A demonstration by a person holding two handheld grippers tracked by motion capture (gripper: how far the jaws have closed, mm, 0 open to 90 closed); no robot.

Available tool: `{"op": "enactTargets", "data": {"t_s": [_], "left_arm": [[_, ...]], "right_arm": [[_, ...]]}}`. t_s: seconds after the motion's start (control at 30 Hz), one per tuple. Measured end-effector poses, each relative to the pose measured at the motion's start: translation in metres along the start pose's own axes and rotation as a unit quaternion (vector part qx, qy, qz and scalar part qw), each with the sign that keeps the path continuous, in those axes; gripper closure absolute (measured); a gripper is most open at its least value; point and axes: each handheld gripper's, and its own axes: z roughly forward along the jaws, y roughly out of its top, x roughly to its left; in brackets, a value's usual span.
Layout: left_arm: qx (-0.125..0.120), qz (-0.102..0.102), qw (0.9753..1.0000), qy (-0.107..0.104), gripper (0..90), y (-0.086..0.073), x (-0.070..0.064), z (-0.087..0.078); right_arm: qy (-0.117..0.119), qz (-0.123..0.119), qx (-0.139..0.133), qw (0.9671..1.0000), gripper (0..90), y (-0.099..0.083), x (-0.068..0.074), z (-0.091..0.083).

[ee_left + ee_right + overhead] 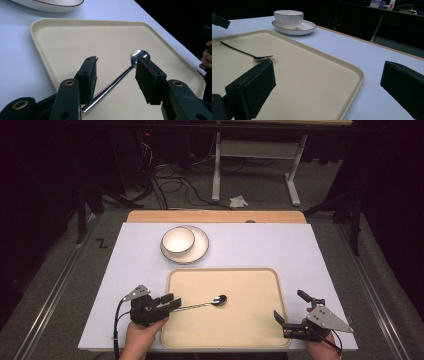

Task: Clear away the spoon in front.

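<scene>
A metal spoon lies on the beige tray, its bowl toward the tray's middle. My left gripper is open at the tray's left edge, and the spoon's handle runs between its jaws, close to the left one, with neither pad pressing it. My right gripper is open low over the tray's right edge, with nothing between its jaws; its own view has one jaw over the tray and the other over the tabletop. A white bowl sits on a white plate behind the tray.
The tray rests on a white tabletop with a wooden strip along its far edge. Beyond the table are cables on the floor and a white table frame. Fingers of the person's right hand appear at the edge of the left gripper view.
</scene>
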Motion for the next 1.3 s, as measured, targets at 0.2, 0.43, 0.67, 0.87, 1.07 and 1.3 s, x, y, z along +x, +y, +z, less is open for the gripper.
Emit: {"op": "enactTargets", "data": {"t_s": [0.2,0.43,0.67,0.87,1.07,1.3], "left_arm": [[0.023,0.048,0.9975,0.046,54.6,-0.001,-0.006,0.003],[0.096,0.1,0.9856,0.097,90.0,-0.001,-0.008,0.016],[0.132,0.124,0.9737,0.138,90.0,-0.002,-0.011,0.028],[0.147,0.143,0.9687,0.139,90.0,-0.003,-0.018,0.031],[0.167,0.157,0.9664,0.117,90.0,-0.007,-0.029,0.03],[0.187,0.181,0.962,0.083,90.0,-0.013,-0.047,0.033]], "right_arm": [[0.0,-0.002,-0.001,1.0,0.4,0.0,0.0,0.0],[0.001,-0.002,0.001,1.0,0.4,0.0,0.0,0.0],[0.005,0.0,-0.001,1.0,0.4,0.0,0.001,0.001],[0.005,0.003,0.001,1.0,0.4,0.0,0.001,0.001],[0.008,0.0,0.0,1.0,0.4,-0.001,0.0,0.001],[0.007,0.0,-0.001,1.0,0.4,0.0,0.001,0.001]]}}
